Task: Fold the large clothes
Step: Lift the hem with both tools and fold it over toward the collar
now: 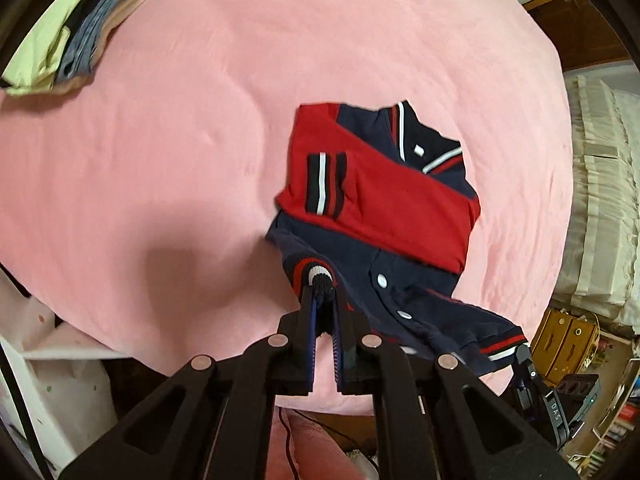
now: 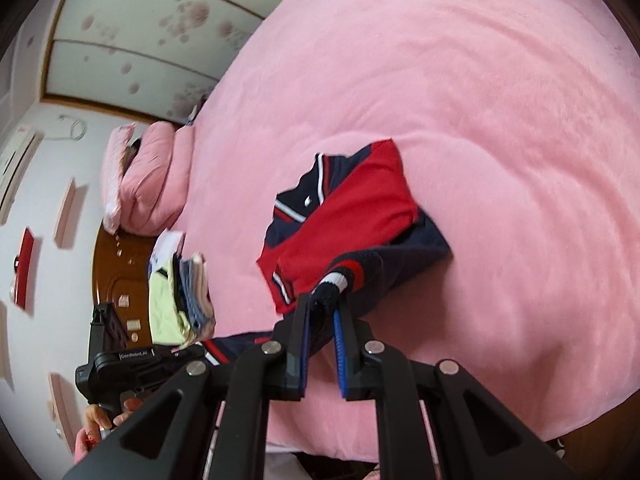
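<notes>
A navy and red jacket (image 1: pixel 376 200) with white snaps lies partly folded on the pink bed (image 1: pixel 200 140); its red sleeves are folded across the body. My left gripper (image 1: pixel 323 280) is shut on the striped ribbed hem at one bottom corner. My right gripper (image 2: pixel 324 300) is shut on the striped hem at the other bottom corner of the jacket (image 2: pixel 352 216). Both hold the hem lifted a little off the bed. The right gripper also shows in the left wrist view (image 1: pixel 524 356), low at the right.
A stack of folded clothes (image 1: pixel 80 28) lies at the far left of the bed; it also shows in the right wrist view (image 2: pixel 180 300). Pink pillows (image 2: pixel 148 184) and a wooden headboard (image 2: pixel 116 272) are beyond it. White bedding (image 1: pixel 600 200) is piled to the right.
</notes>
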Demonstrator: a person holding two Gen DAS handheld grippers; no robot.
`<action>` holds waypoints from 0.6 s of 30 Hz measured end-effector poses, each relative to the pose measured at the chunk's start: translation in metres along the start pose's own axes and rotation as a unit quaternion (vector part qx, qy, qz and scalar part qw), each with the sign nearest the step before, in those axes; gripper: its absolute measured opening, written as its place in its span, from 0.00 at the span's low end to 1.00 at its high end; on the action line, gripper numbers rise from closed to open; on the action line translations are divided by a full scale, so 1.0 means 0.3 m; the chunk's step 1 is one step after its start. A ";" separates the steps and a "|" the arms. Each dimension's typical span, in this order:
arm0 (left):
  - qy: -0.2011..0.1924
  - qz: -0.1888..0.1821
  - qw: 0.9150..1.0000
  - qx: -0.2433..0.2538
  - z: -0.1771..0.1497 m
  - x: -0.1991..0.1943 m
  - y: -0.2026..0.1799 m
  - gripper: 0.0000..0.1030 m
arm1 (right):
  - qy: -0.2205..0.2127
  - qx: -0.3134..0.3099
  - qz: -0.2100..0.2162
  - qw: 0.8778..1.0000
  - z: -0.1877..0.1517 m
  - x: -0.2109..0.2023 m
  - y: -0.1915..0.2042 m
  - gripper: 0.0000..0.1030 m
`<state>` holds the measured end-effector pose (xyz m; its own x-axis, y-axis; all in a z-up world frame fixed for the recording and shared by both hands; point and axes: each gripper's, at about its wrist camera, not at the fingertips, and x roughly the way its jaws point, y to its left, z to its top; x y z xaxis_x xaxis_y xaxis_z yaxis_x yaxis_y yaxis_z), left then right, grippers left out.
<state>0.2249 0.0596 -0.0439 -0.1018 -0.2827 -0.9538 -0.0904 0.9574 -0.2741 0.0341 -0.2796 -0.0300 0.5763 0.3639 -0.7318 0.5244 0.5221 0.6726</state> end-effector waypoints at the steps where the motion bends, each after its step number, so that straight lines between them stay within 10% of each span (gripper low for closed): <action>1: 0.004 0.000 1.000 0.001 0.036 0.004 -0.007 0.04 | -0.001 0.004 0.001 1.000 0.023 0.011 0.009 0.10; 18: 0.054 0.041 0.996 0.057 0.463 0.176 -0.101 0.04 | -0.009 0.024 -0.084 0.996 0.294 0.277 0.086 0.10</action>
<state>0.3598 0.0236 -0.1029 -0.2115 -0.2013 -0.9564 0.0343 0.9764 -0.2131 0.1506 -0.3039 -0.0638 0.4885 0.2607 -0.8327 0.6432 0.5373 0.5456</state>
